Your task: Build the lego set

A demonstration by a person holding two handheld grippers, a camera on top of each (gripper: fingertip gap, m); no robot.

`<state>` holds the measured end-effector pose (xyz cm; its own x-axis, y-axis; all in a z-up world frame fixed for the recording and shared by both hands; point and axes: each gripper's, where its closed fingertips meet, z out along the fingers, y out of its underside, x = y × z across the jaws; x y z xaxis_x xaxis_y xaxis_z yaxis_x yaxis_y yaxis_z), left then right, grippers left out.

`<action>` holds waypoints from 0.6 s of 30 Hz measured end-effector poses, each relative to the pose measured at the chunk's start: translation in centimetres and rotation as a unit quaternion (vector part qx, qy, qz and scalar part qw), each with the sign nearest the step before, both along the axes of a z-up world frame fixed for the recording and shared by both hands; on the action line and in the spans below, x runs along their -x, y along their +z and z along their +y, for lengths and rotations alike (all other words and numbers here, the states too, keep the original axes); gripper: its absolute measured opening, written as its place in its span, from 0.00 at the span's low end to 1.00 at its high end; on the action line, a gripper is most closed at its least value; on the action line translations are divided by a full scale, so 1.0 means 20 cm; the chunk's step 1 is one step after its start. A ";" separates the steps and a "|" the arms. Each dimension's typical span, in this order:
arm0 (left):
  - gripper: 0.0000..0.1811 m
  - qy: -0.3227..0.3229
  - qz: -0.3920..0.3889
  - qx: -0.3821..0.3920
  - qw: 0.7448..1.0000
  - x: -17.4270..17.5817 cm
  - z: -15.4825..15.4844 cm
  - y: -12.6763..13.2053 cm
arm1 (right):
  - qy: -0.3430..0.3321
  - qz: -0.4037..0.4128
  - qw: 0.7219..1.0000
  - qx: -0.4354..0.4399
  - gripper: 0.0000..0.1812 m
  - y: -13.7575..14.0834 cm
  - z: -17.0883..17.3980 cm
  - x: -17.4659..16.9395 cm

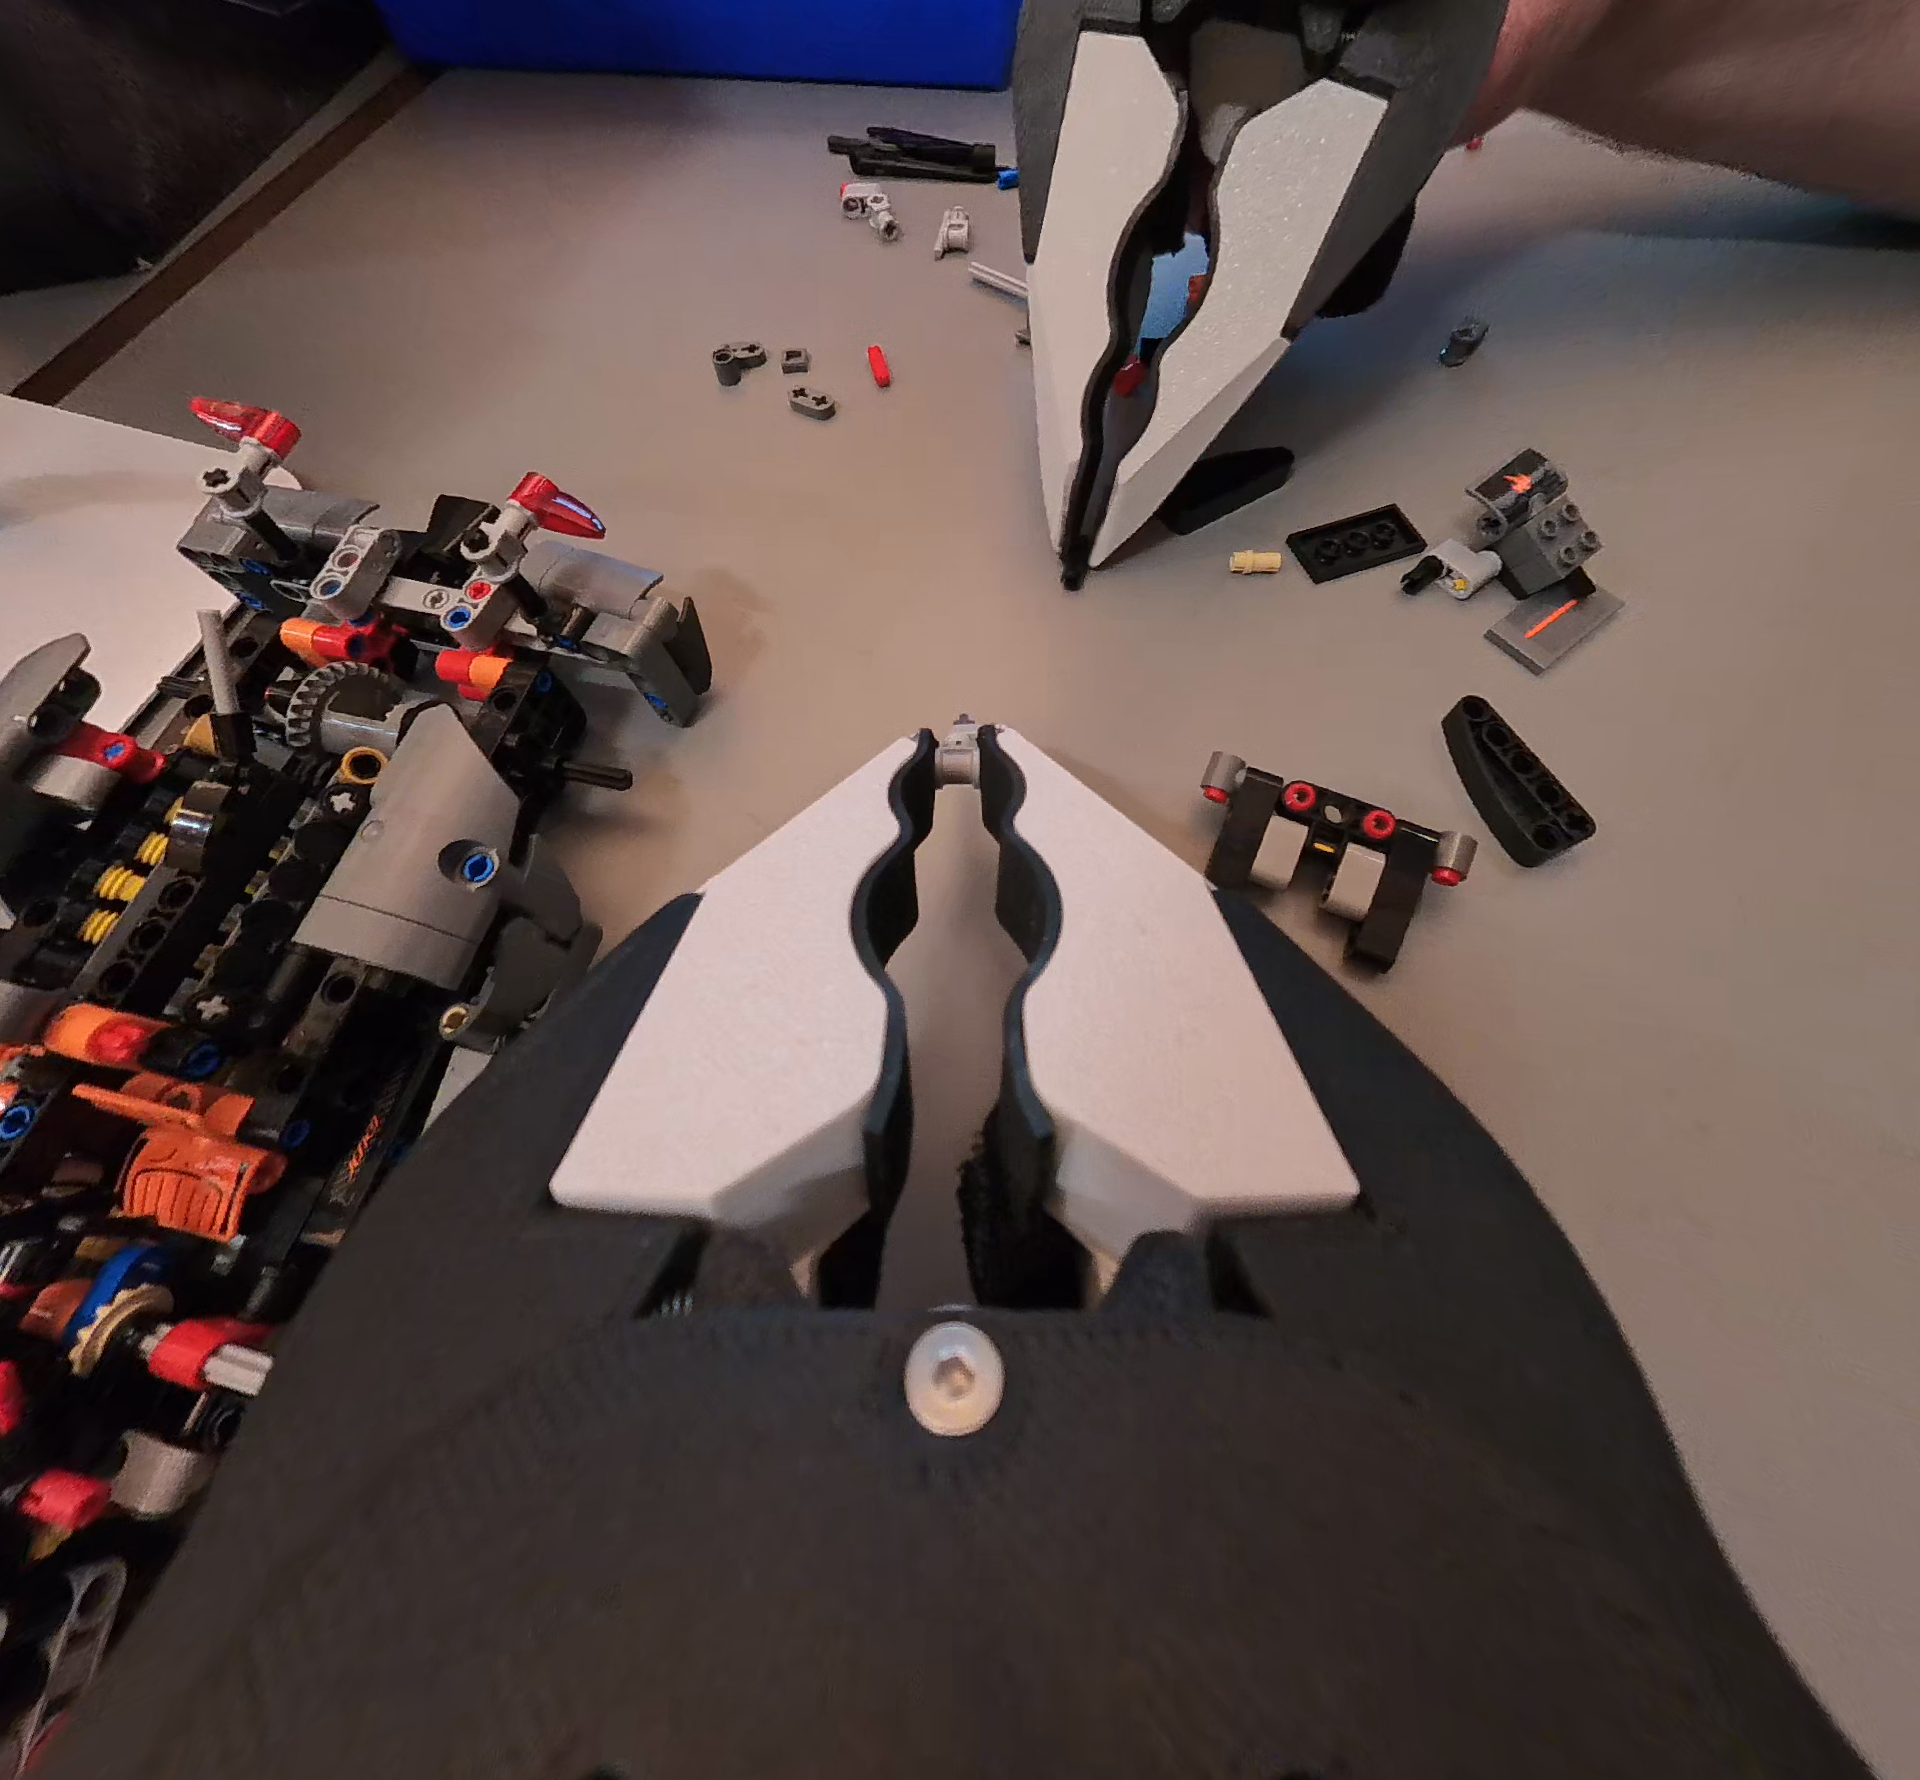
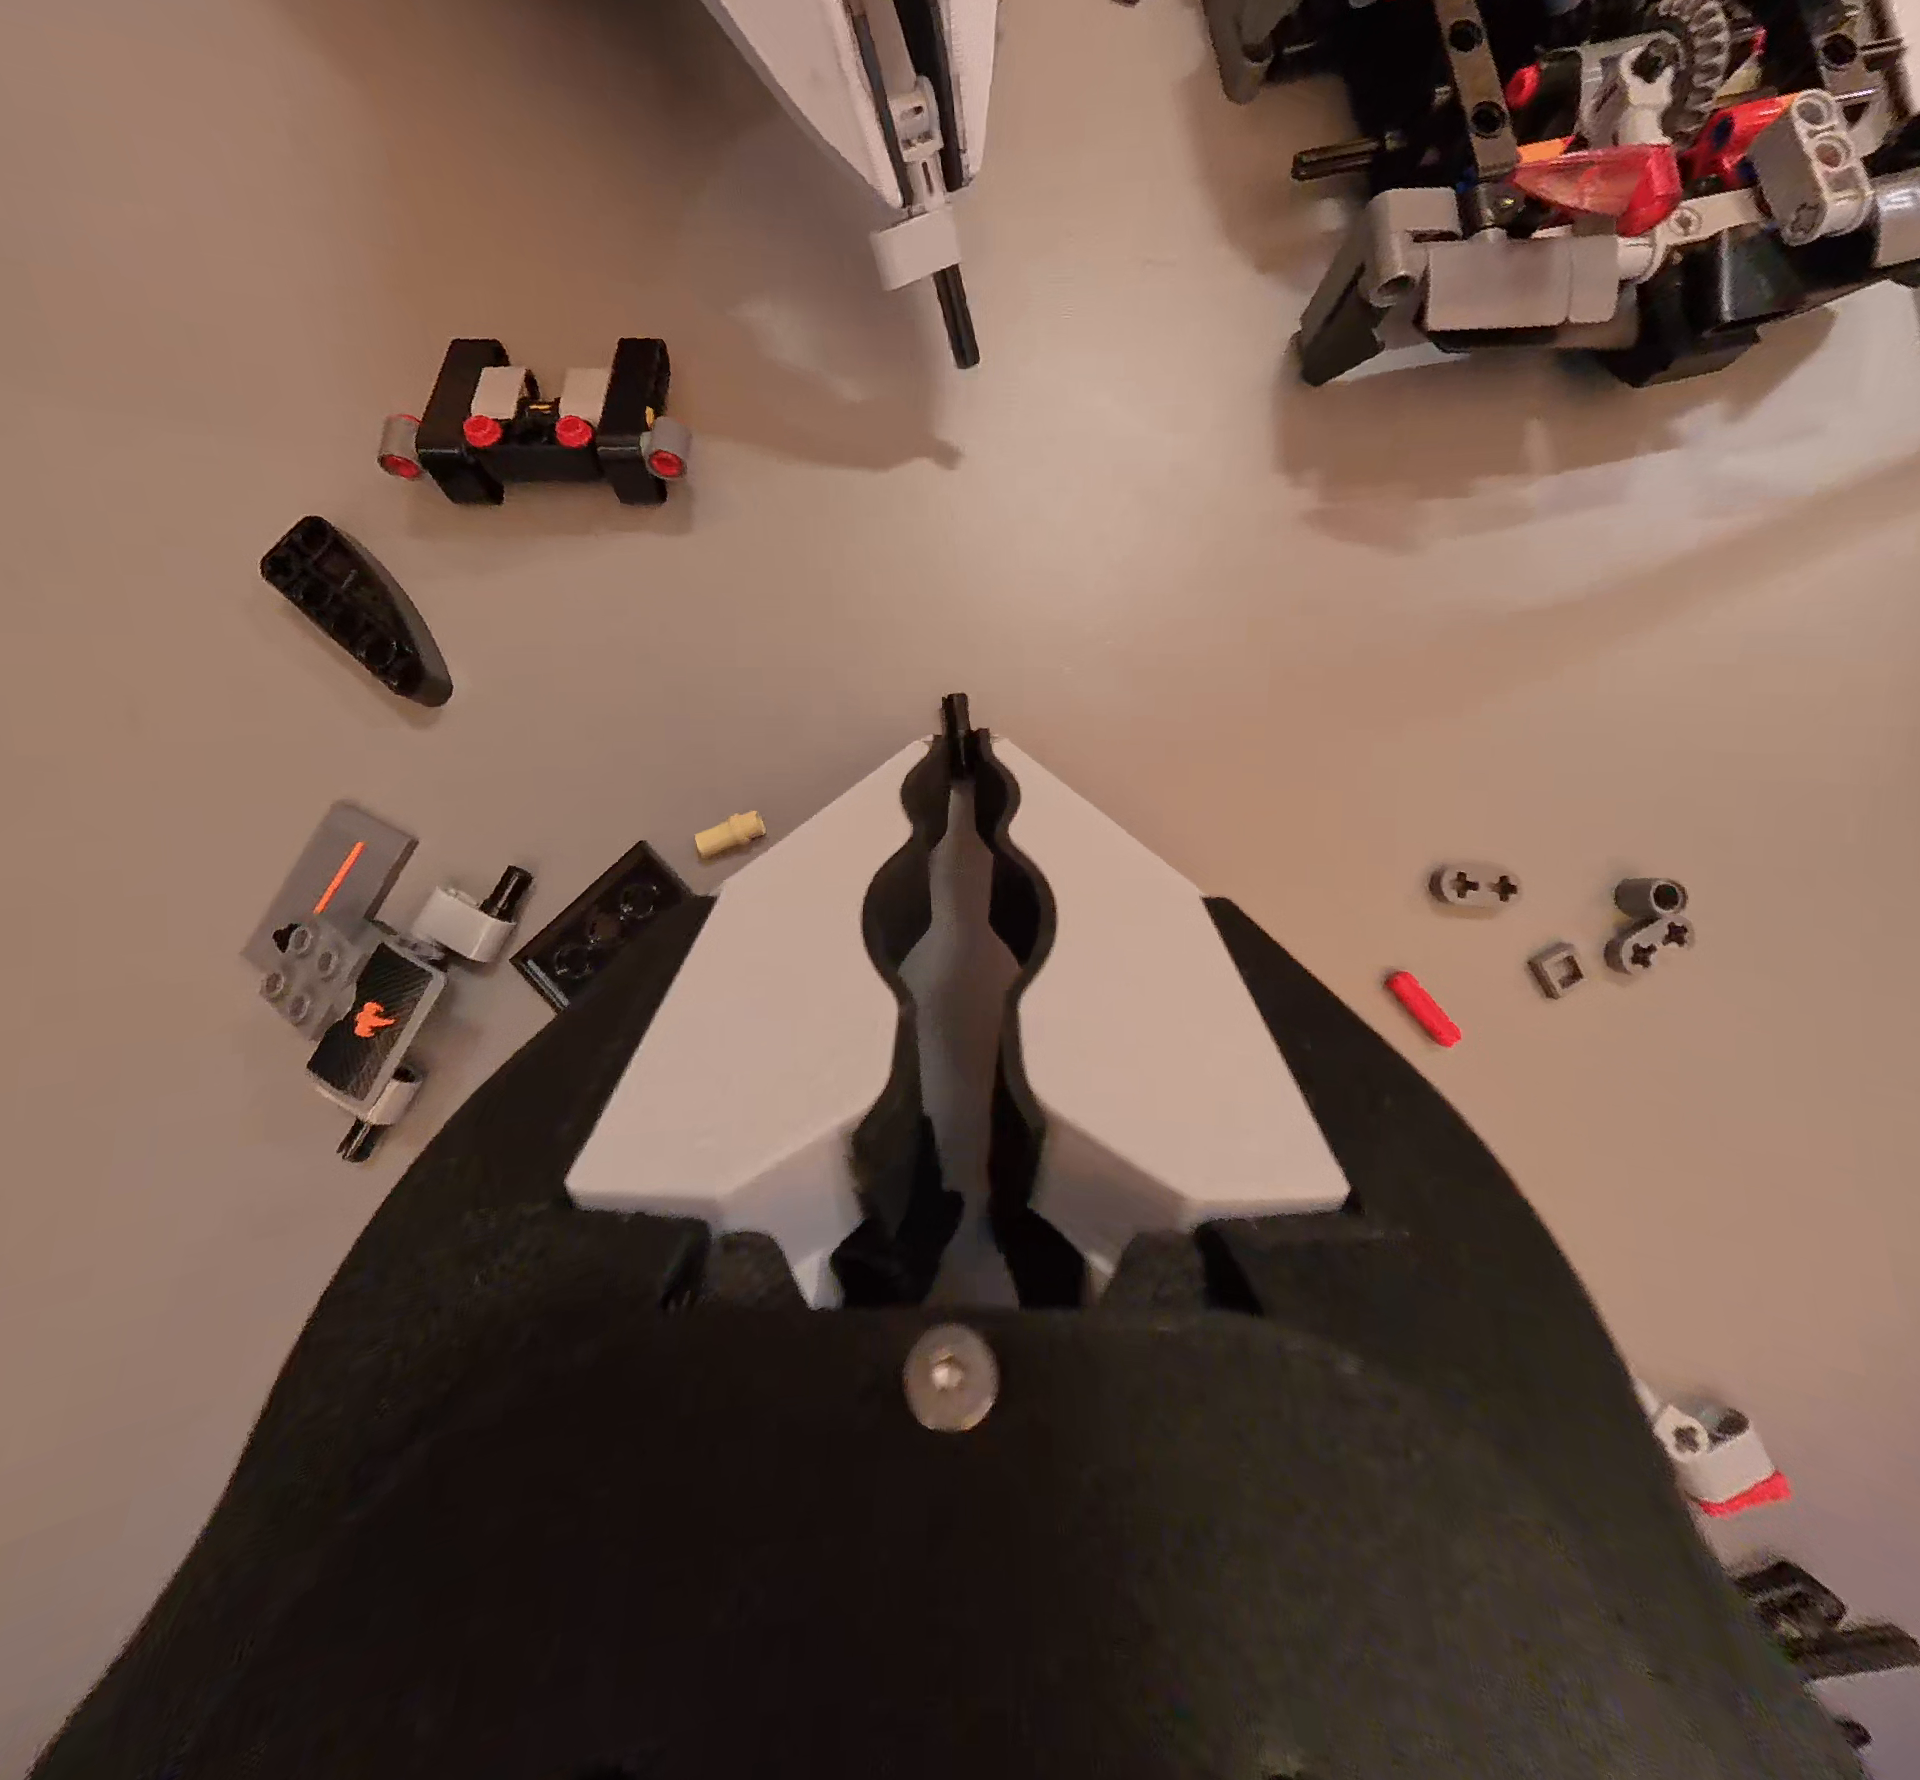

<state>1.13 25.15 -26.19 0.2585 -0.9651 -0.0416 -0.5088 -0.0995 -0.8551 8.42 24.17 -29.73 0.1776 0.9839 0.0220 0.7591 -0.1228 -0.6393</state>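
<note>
grey connector piece pinched by left gripper; right gripper pinches a black pin, lego car left.

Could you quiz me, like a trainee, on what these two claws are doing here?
1. True or false: the left gripper is empty.
2. What does the right gripper pinch? A) black pin B) red pin C) tan pin
3. Which side of the left gripper is the car model on, in its own view?

Key: 1 false, it holds a grey connector with black axle. 2 A. 3 left.
</note>
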 end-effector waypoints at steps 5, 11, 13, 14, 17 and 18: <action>0.03 -0.006 -0.108 0.051 0.993 -0.02 -0.02 0.14 | -0.003 0.087 0.996 -0.015 0.01 0.17 -0.03 0.11; 0.03 -0.004 -0.206 0.134 0.969 0.00 -0.01 0.24 | 0.002 0.128 0.987 -0.101 0.01 0.39 -0.05 0.22; 0.03 -0.010 -0.233 0.158 0.960 -0.02 -0.02 0.28 | -0.002 0.134 0.983 -0.127 0.01 0.43 -0.04 0.25; 0.03 -0.008 -0.246 0.173 0.953 -0.02 -0.02 0.29 | -0.006 0.135 0.981 -0.139 0.01 0.45 -0.03 0.26; 0.03 -0.004 -0.276 0.208 0.938 -0.02 -0.01 0.30 | -0.017 0.150 0.976 -0.159 0.01 0.51 -0.02 0.29; 0.03 -0.007 -0.291 0.219 0.931 -0.02 -0.01 0.31 | -0.023 0.146 0.975 -0.164 0.01 0.51 -0.01 0.29</action>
<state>1.56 24.89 -19.91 0.1022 -0.8603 0.4995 0.0238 -0.4999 -0.8658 2.52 23.96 -19.46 0.2673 0.9231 0.2765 0.5370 0.0956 -0.8382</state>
